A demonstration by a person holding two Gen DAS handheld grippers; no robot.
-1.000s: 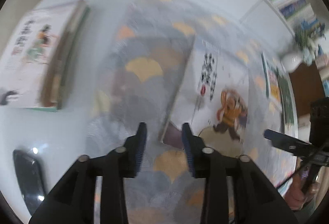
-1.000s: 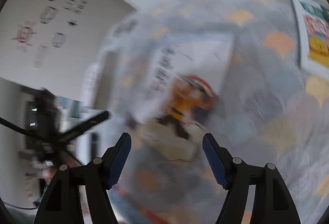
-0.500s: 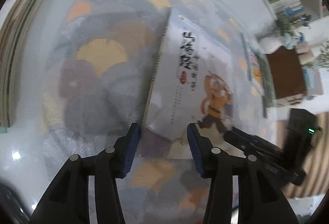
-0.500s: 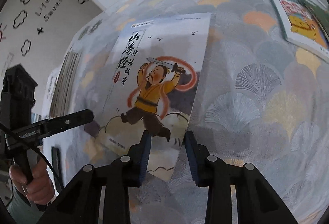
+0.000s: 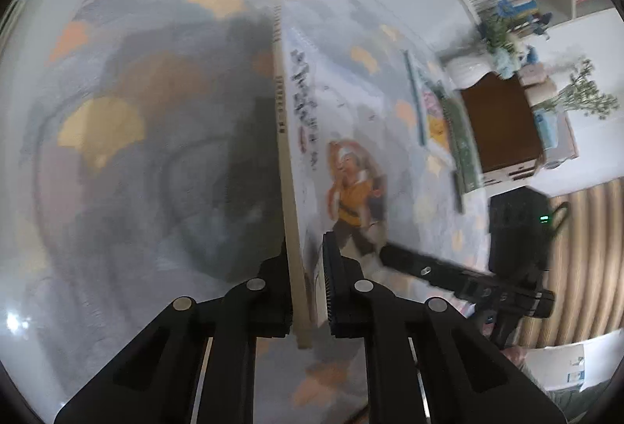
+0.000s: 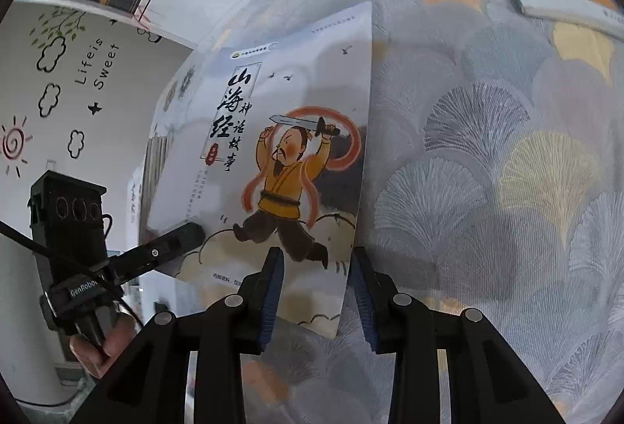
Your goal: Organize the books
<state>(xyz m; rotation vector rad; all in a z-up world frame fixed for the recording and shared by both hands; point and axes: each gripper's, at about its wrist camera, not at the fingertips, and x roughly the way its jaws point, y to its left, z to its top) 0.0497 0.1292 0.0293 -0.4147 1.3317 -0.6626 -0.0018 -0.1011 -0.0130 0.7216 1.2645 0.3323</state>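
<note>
The picture book (image 6: 280,135) has a smooth, slightly glossy paper cover. It lies over a woven, textured fabric cloth (image 6: 487,170). The gripper fingers (image 6: 273,291) look like matt black plastic with ribbed blue pads.

A pale grey picture book (image 6: 288,159) shows an orange-robed swordsman, red ribbons and black calligraphy. The woven rug (image 6: 487,170) beneath carries grey, yellow and orange fan-shaped scallops.

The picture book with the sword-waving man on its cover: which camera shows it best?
The right wrist view. There the picture book faces the camera, sharp, title and swordsman clear, its lower edge between the right tool. The left wrist view shows it blurred and nearly edge-on, spine foremost, clamped in the left tool.
</note>
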